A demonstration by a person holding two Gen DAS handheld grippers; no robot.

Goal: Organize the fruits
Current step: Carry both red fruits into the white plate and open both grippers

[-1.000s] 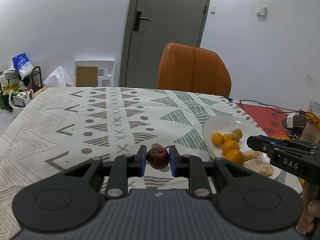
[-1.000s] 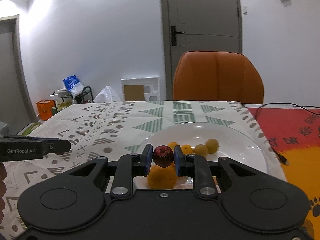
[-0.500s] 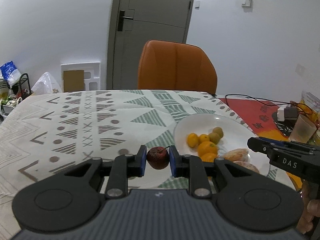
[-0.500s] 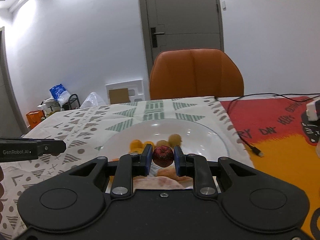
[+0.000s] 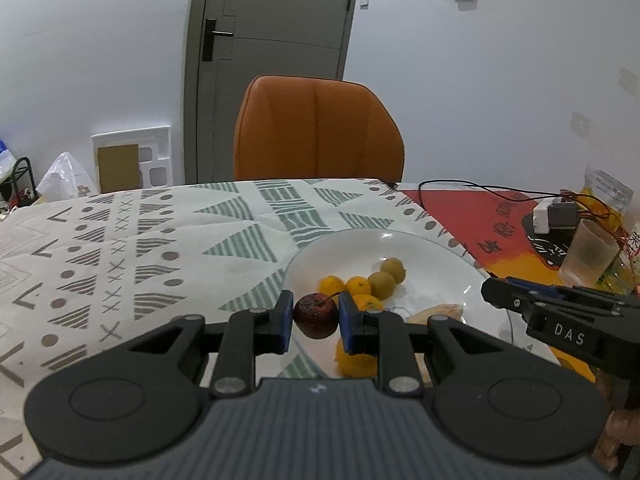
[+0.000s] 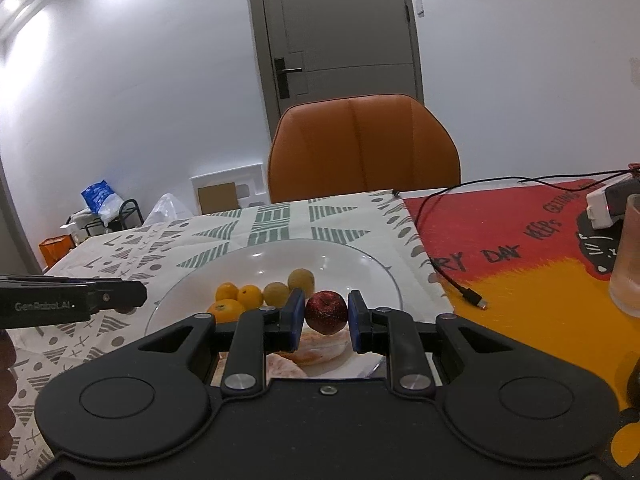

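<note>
L gripper [image 5: 315, 322] clamped on a small dark red fruit w/ stem [image 5: 316, 315], blue pads pressed on both sides, held above the near-left rim of the white plate [image 5: 472, 280]. R gripper [image 6: 326, 316] likewise clamped on a 2nd dark red fruit [image 6: 327, 311], held over the plate's near half, approx at center.

On the plate, L wrist view: 2 yellow-green round fruits [image 5: 387, 279] at 12 o'clock of the L gripper's fruit, touching each other; small oranges [image 5: 352, 285] just beside them toward 9 o'clock, in a row. 1 more orange [image 5: 356, 360] at 5 o'clock of the held fruit, partly hidden by the R-side finger. Pale peeled pieces [image 5: 440, 312] at 3 o'clock, near the plate's near edge; can't tell what they are.

Plate sits on patterned white/green tablecloth [image 5: 160, 248], close to its R edge. Red-orange mat [image 6: 520, 240] at 3 o'clock of the plate, w/ a black cable [image 6: 452, 276], a frosted cup [image 6: 626, 264] and a white adapter [image 6: 600, 208] on it. Orange chair [image 5: 316, 128] at 12 o'clock behind the table, grey door [image 5: 272, 40] behind that.
</note>
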